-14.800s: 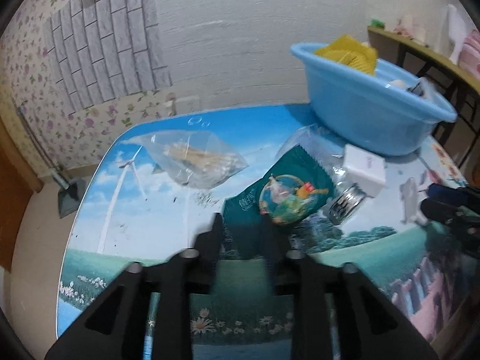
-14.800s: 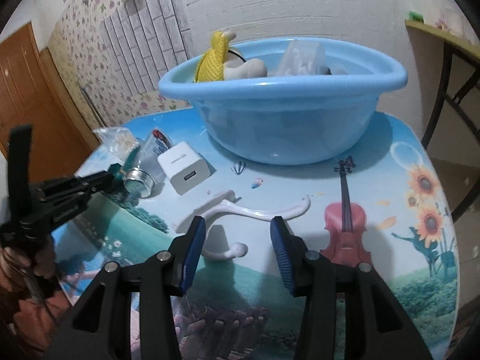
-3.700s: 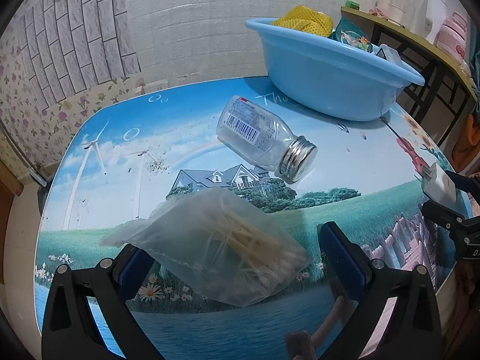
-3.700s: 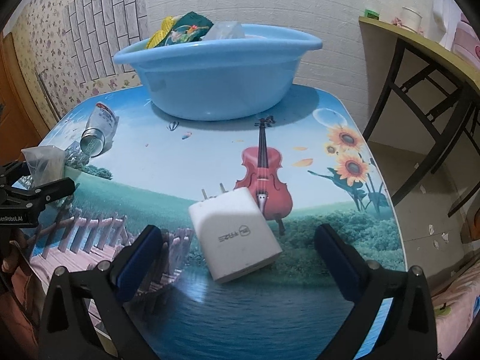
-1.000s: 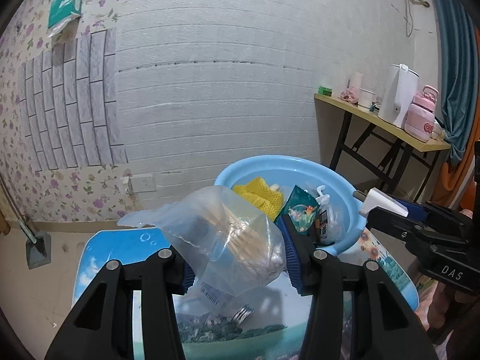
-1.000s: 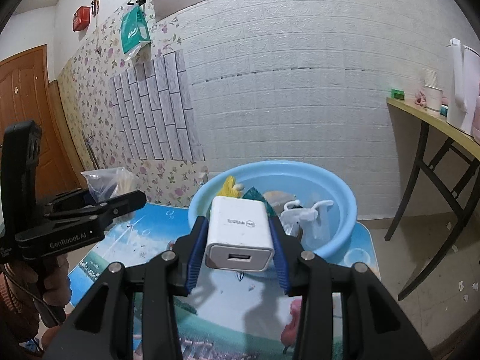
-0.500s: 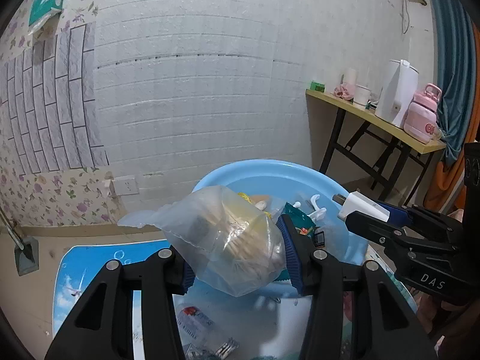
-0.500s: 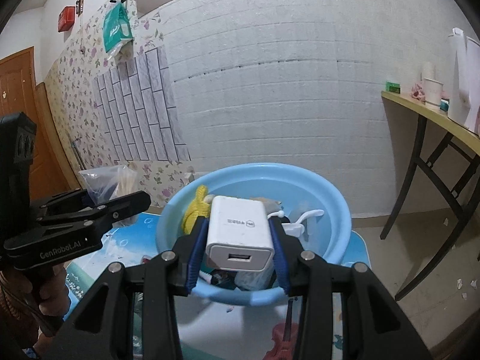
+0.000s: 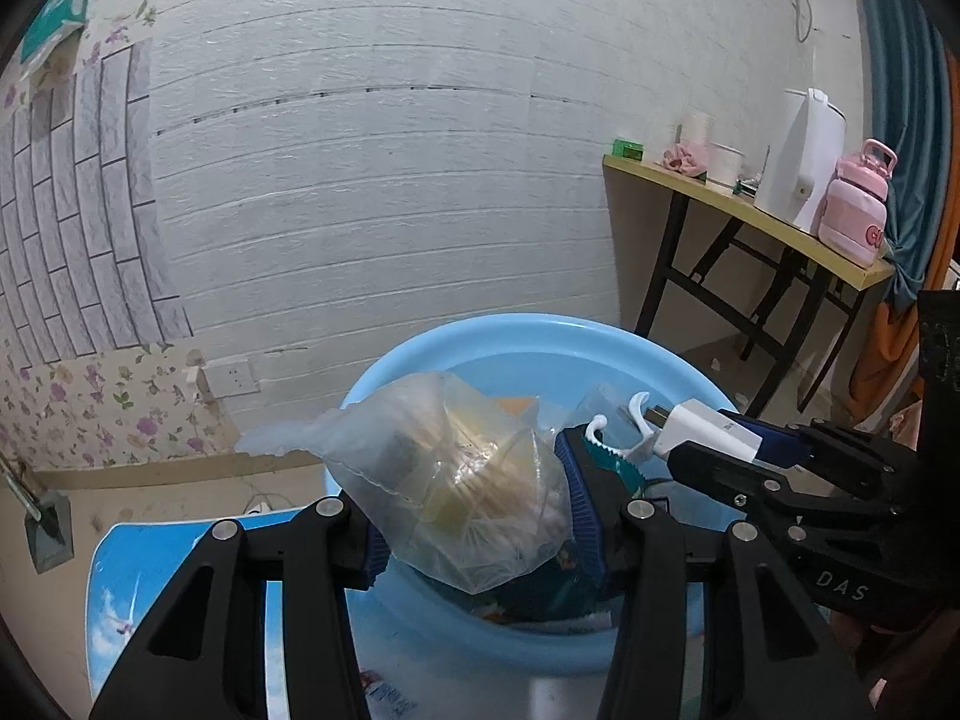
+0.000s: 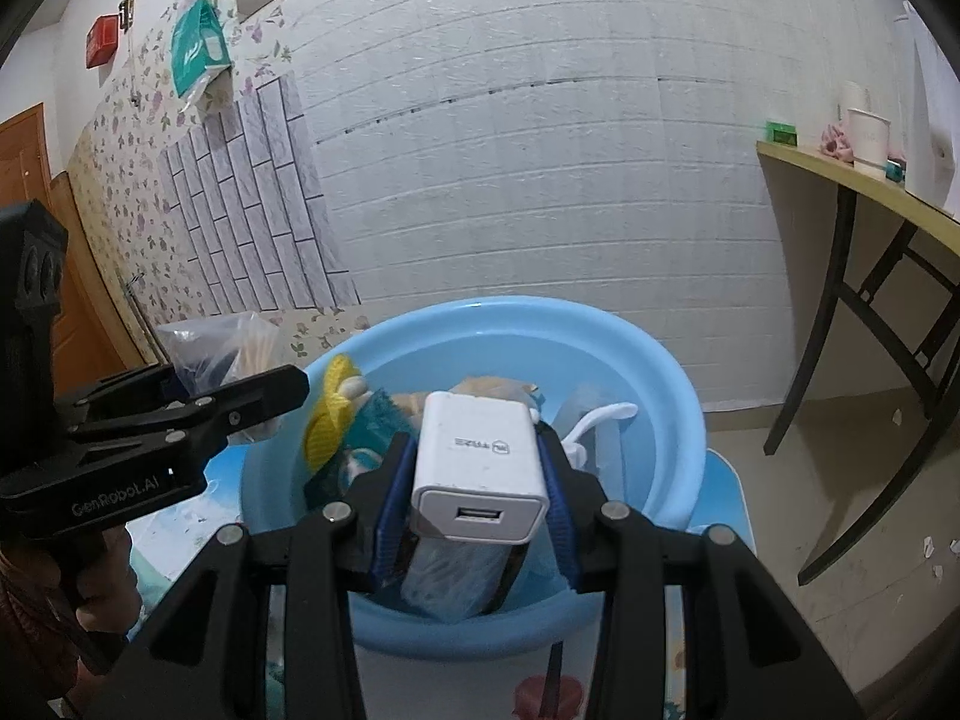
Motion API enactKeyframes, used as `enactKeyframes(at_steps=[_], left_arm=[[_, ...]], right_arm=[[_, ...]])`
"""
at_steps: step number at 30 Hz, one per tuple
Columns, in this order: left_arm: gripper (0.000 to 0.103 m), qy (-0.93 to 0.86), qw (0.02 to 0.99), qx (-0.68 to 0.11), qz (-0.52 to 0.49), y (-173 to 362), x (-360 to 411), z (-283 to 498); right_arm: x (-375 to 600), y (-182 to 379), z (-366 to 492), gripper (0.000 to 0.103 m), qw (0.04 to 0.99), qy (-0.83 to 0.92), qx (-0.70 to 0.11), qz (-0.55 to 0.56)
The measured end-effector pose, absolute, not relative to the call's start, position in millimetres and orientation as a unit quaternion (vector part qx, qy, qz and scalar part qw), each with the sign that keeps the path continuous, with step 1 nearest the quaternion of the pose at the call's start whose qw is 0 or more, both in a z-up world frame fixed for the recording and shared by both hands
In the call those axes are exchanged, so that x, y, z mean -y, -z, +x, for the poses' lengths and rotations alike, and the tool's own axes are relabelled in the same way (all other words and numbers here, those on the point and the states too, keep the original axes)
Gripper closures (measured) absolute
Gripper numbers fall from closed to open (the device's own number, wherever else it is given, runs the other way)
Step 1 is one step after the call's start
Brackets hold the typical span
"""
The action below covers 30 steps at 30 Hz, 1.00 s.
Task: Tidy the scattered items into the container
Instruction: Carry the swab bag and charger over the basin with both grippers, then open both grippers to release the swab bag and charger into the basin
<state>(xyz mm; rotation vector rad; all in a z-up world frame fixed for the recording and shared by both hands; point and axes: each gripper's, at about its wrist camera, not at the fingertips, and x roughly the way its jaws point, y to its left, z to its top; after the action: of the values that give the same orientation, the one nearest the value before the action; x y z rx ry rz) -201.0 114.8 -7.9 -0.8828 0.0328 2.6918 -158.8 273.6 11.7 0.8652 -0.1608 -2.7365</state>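
Two hand-held grippers hang above the round light-blue plastic basin. The left hand-held gripper is clenched on a clear plastic bag of wooden sticks; the right hand-held gripper grasps a white square USB charger. The basin sits on the picture-printed surface, filled with a yellow mesh item at 9 o'clock and a white plastic hook at 3 o'clock.

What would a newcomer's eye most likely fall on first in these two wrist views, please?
Probably the blue basin, half full of oddments, below both grippers. Over it the right gripper clamps a white charger, while the left gripper holds a clear bag of sticks.
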Motion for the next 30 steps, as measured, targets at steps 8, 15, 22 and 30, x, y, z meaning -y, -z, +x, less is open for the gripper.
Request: enactKeyframes(at_steps=[8,15,22,30], left_arm=[[0.051,-0.933,0.177,-0.011,-0.314,15,-121,-205],[0.026,-0.932,0.174,0.007,-0.318,14,-114,-203],[0.025,-0.935,0.165,0.005,-0.315,8,-109,-191],[0.025,-0.940,0.139,0.002,-0.313,0,-90,-165]], right_arm=[[-276,-4,-174,0.063,0.129,0.941,0.063,0.306],[-273,1,-179,0.061,0.134,0.934,0.065,0.325],[-271,0,-171,0.055,0.130,0.933,0.057,0.332],[-273,-15,-150,0.055,0.118,0.939,0.053,0.319]])
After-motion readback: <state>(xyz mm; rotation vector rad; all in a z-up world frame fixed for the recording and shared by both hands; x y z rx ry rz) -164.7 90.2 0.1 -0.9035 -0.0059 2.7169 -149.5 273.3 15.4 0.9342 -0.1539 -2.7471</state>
